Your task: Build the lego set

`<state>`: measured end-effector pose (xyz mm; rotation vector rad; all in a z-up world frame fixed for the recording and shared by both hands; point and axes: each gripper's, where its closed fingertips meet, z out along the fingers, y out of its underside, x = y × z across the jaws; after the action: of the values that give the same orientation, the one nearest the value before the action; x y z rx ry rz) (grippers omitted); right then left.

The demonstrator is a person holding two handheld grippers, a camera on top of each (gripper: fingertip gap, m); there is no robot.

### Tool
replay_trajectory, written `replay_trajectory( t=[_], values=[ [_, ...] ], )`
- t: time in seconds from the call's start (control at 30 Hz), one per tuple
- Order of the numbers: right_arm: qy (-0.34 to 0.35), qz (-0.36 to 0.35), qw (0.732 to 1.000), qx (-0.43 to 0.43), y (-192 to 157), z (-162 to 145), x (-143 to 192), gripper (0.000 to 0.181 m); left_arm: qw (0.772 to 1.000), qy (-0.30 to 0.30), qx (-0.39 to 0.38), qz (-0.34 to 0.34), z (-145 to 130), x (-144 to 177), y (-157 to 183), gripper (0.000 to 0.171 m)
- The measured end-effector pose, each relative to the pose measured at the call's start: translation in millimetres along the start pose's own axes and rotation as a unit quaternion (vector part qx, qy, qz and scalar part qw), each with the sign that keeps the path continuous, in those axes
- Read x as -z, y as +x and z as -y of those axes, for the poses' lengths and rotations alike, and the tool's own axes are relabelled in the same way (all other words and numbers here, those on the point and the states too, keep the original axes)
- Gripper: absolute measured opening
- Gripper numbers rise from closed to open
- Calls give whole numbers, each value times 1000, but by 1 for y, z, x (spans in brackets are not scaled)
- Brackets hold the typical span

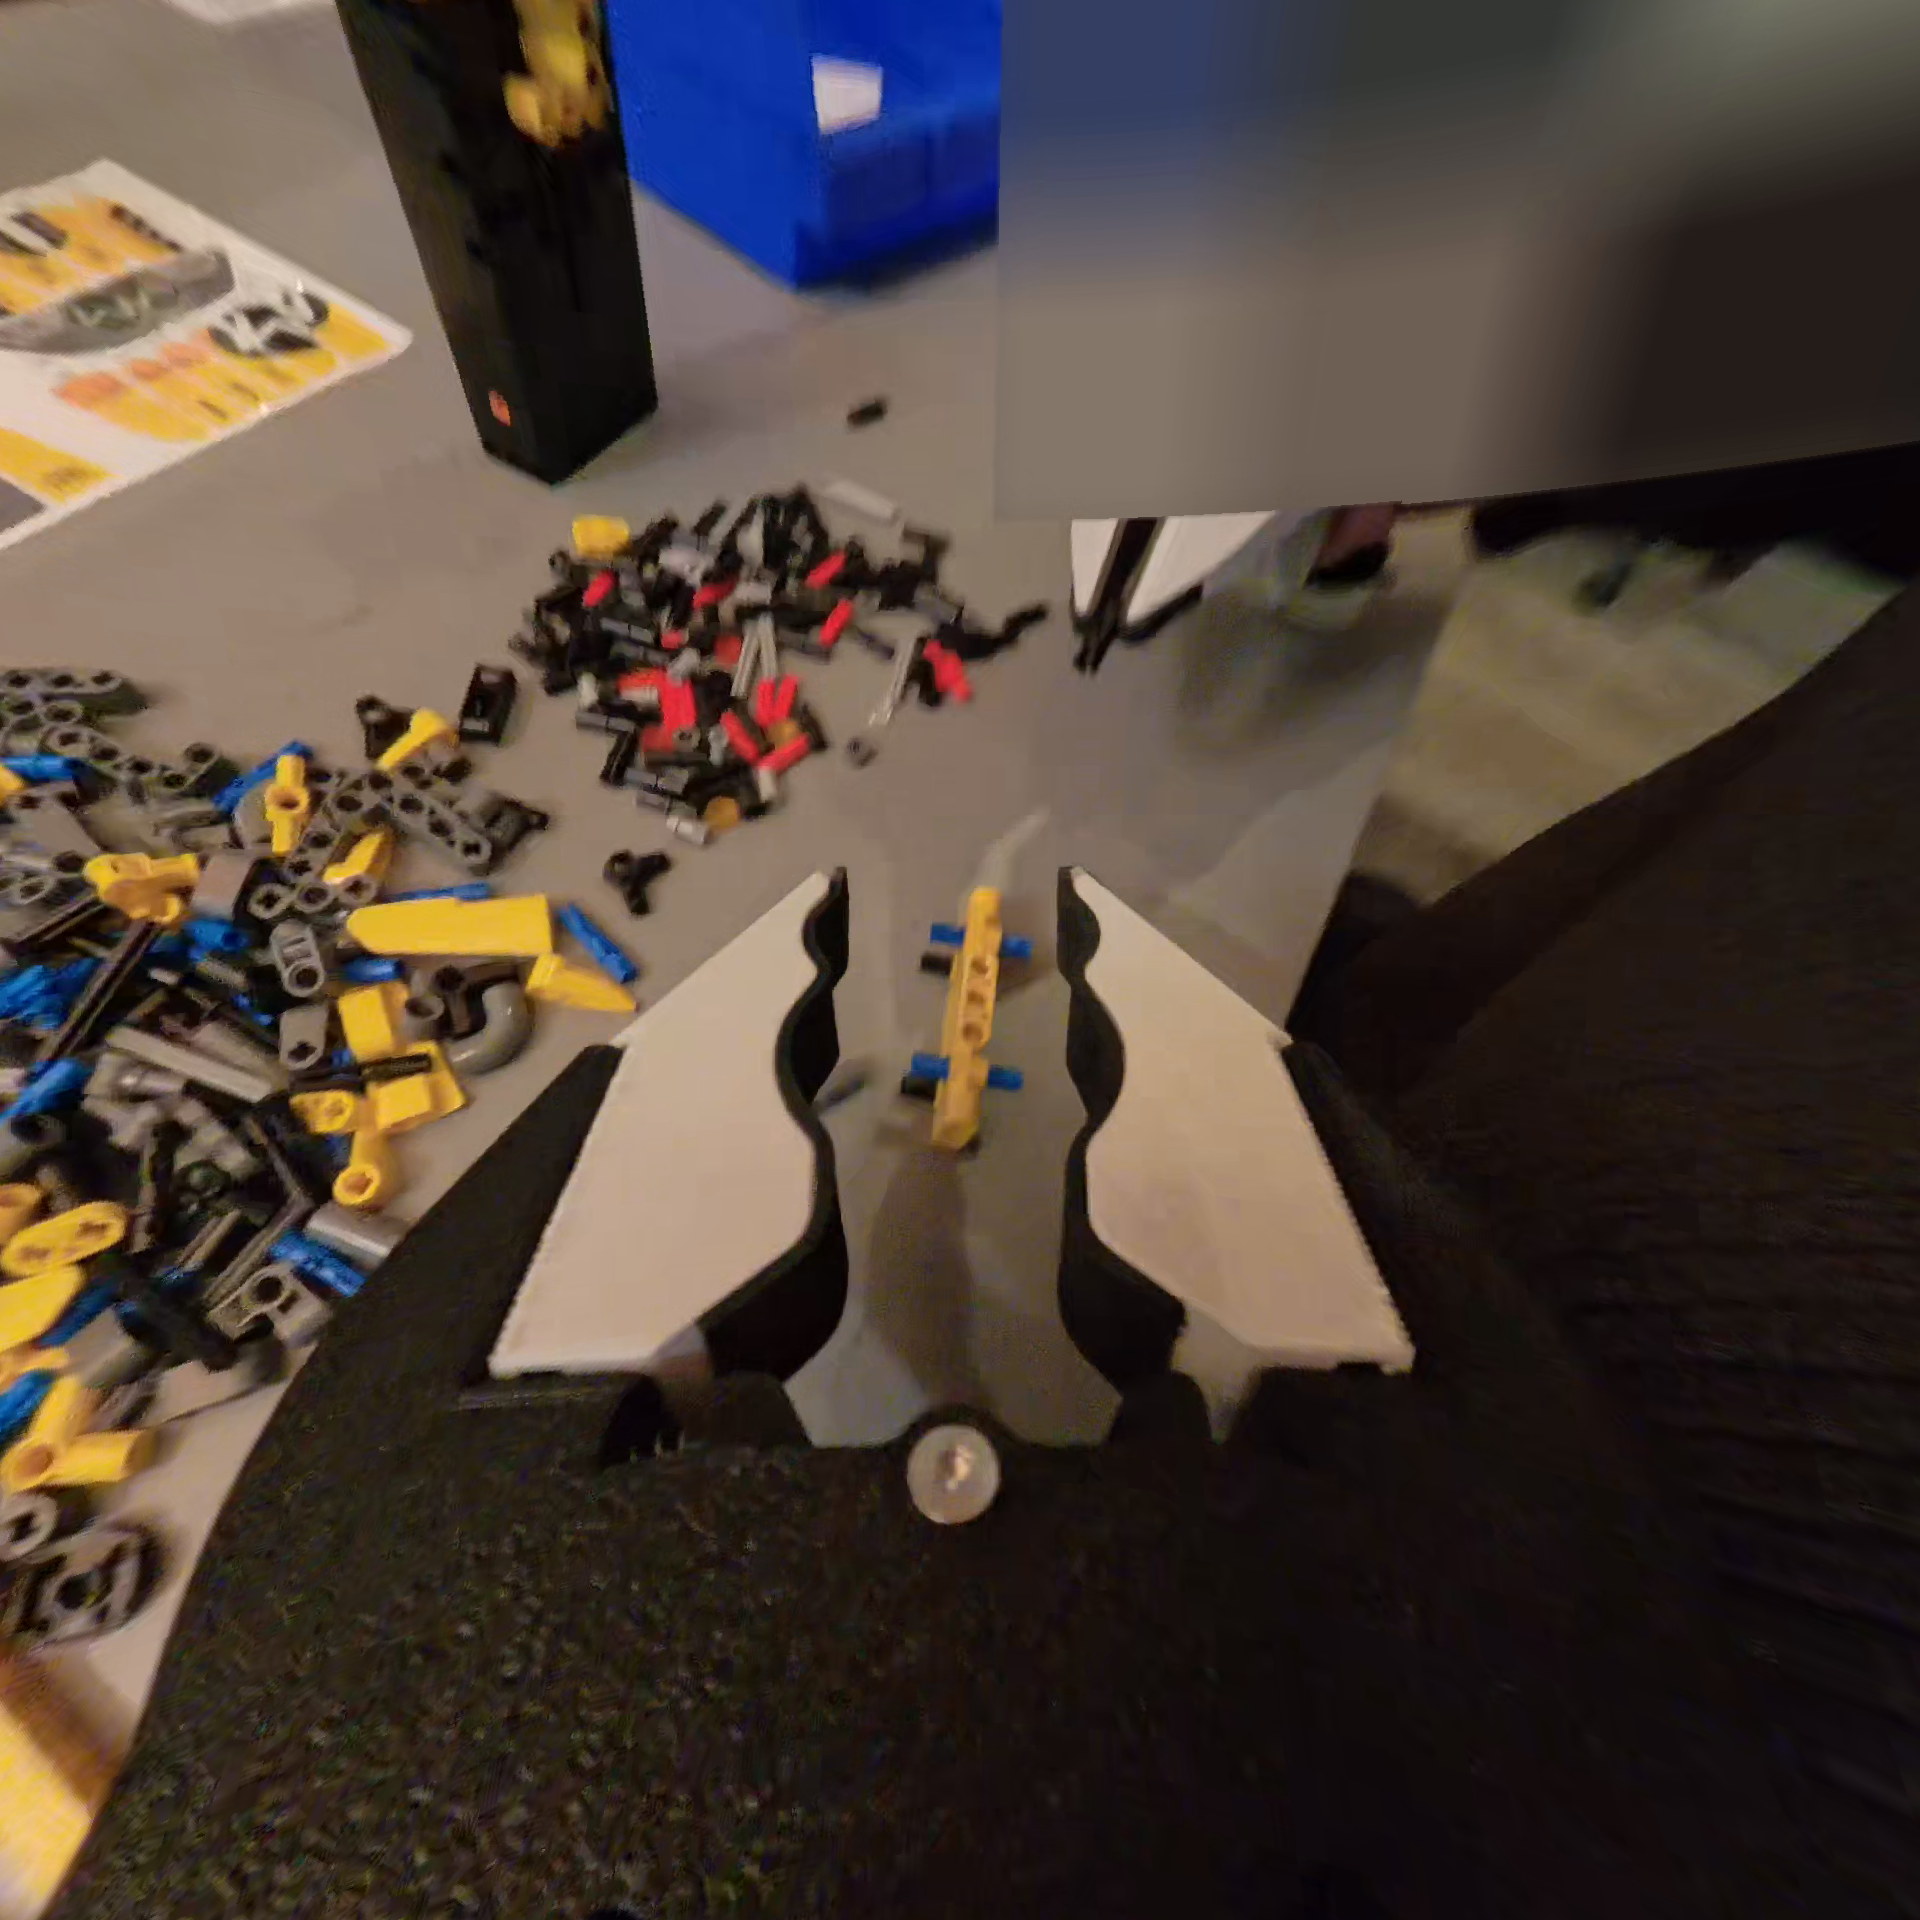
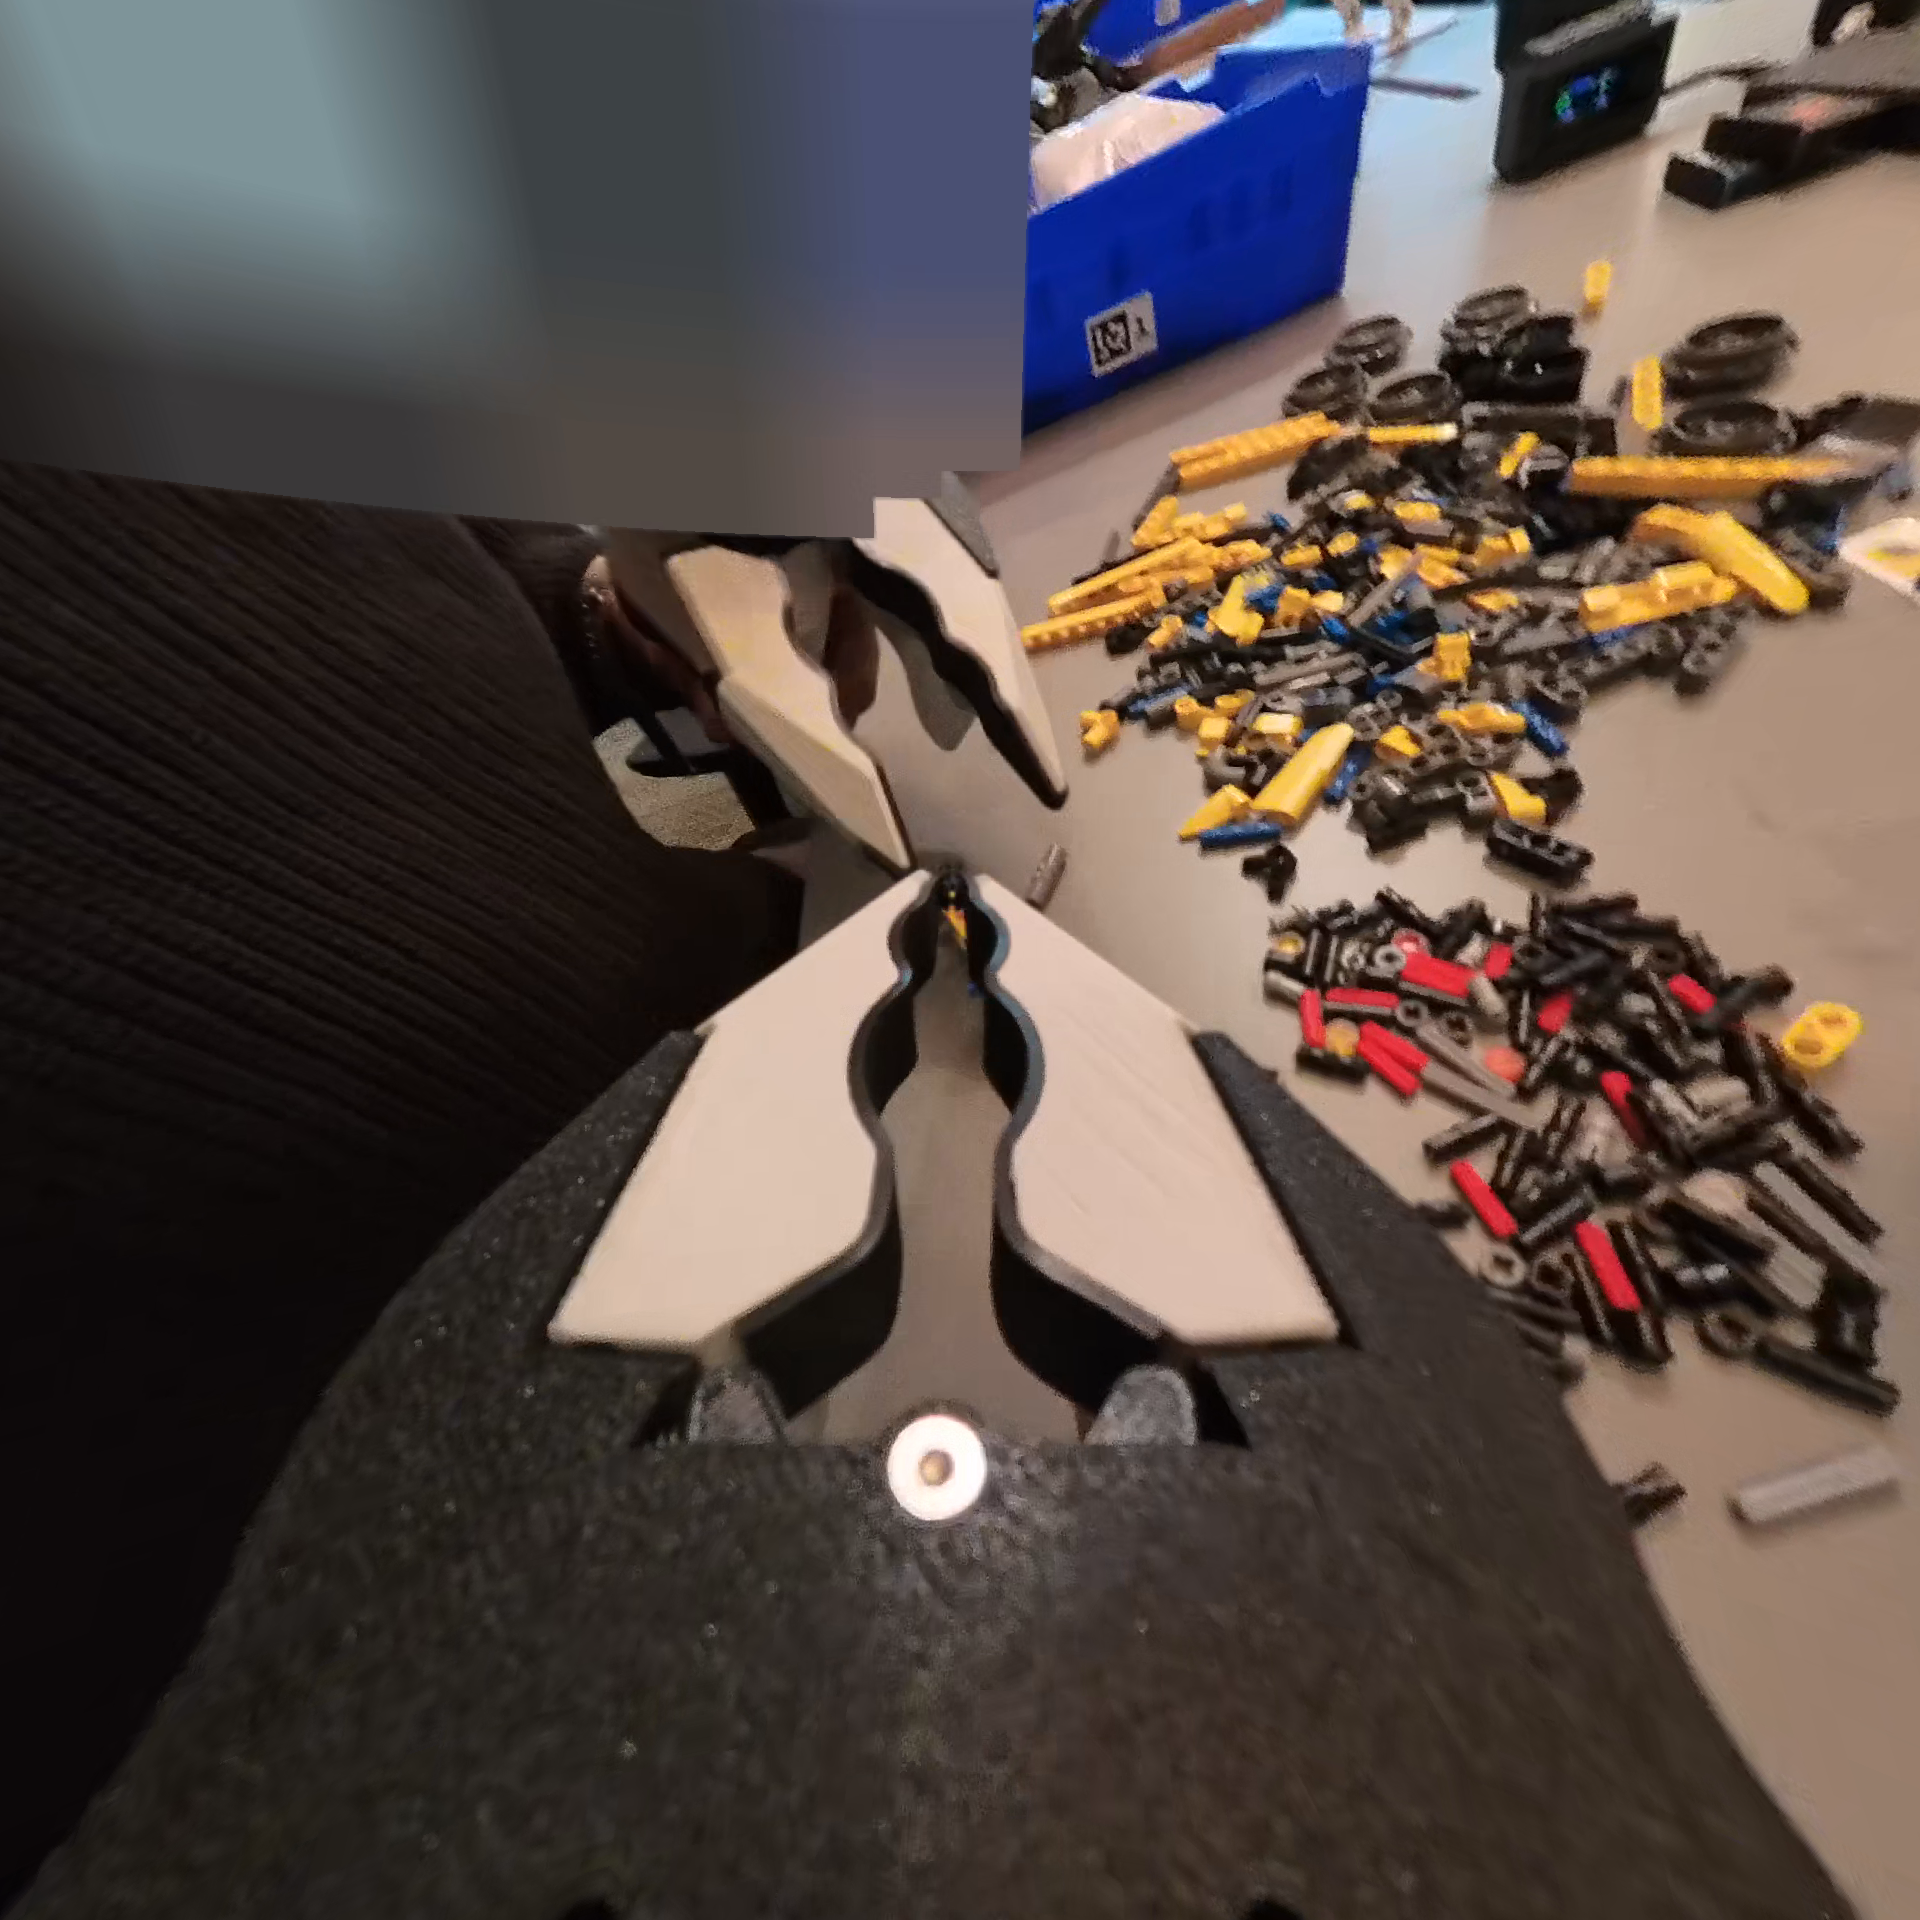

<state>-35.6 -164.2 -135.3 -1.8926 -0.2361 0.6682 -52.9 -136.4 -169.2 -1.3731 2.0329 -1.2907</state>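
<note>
In the left wrist view my left gripper (image 1: 953,883) is open, and a yellow beam with blue pins (image 1: 971,1018) lies lengthwise between its fingers without touching them. In the right wrist view my right gripper (image 2: 951,883) is shut at the tips on that yellow beam (image 2: 954,920), seen end-on and mostly hidden. The left gripper (image 2: 982,826) faces it from just beyond, open, with its tips almost touching mine. Both hang over the near edge of the grey table (image 1: 416,582).
A pile of black, red and grey pins (image 1: 748,665) (image 2: 1579,1132) lies close by. A larger pile of yellow, blue and grey parts (image 1: 239,987) (image 2: 1455,623) lies beyond. A blue bin (image 2: 1184,249), a tall black box (image 1: 509,229), a printed sheet (image 1: 145,322) and a person's dark clothing (image 2: 260,831) are around.
</note>
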Motion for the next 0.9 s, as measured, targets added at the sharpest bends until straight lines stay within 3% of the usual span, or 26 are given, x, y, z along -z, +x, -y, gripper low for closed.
replay_trajectory(
  t=[0.1,0.23,0.33,0.37,0.5,0.6,0.7,0.9],
  values=[
    [-12,-3,1000,-21,4,-10,-2,4,995,-76,-56,32,-27,-13,-1,40],
    [-27,-5,999,-25,5,-17,-6,4,990,-110,-83,36,-37,-21,2,36],
    [-45,-15,999,-26,8,-24,-7,4,988,-112,-97,45,-37,-22,-2,9],
    [-49,-17,998,-29,10,-26,-8,4,987,-110,-104,46,-37,-23,-3,7],
    [-37,-5,998,-54,9,-26,-11,4,993,-83,-89,2,-30,-24,10,7],
    [-5,23,997,-80,3,-14,-7,4,996,-1,-56,-69,-7,-14,27,7],
    [12,46,994,-99,-1,-5,-2,4,994,39,-14,-99,3,-4,24,7],
    [-5,65,994,-89,-11,-7,-11,4,991,55,-13,-124,6,2,29,7]
  ],
)
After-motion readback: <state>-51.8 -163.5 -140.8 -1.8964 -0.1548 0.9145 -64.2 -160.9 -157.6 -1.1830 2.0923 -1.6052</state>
